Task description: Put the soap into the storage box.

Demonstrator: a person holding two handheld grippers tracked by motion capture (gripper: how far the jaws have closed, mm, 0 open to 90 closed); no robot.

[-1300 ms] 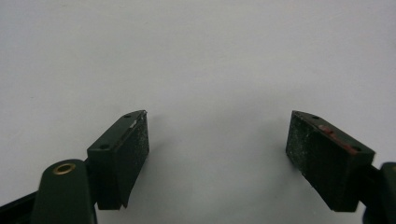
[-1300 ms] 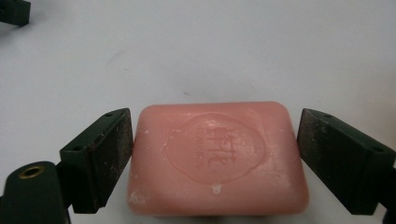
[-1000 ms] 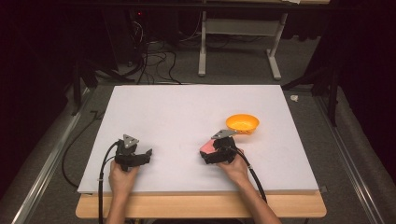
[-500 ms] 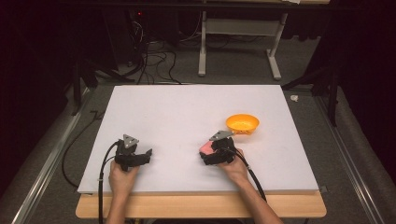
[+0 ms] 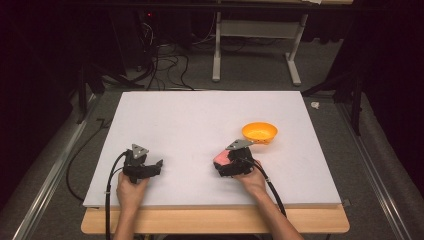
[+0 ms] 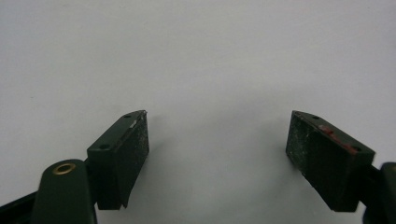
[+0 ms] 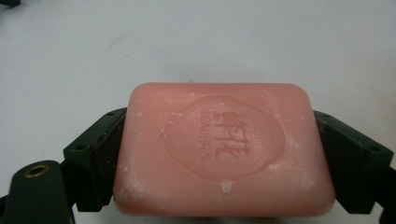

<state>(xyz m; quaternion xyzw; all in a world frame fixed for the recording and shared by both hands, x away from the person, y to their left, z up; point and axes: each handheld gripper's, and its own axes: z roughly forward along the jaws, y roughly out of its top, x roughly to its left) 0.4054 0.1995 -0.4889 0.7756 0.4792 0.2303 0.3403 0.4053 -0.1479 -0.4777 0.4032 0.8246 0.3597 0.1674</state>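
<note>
Since the right gripper (image 5: pixel 226 161) already has the pink soap bar (image 7: pixel 224 149) pinched between its jaws, the whole thing now comes down to where the orange bowl (image 5: pixel 259 132) sits relative to it. From the high view the bowl is up and to the right of that gripper, toward the table's far right corner but well in from the edges, and pretty near the grip. The soap hangs near the front edge, a bit right of the middle of the white table (image 5: pixel 200 120). In the right gripper view its long axis runs straight across from jaw to jaw, stamped face up, so the jaws are squeezing its short ends.

The left gripper (image 5: pixel 152 164) rests near the front left corner, jaws spread wide with nothing between them, well apart from the bowl. So the right hand is clearly the nearer one.

Hard to tell: whether the soap is lifted off the table or just skimming it, and the stamped lettering is too soft to read. From above the soap is mostly tucked under the gripper's grey plate.
</note>
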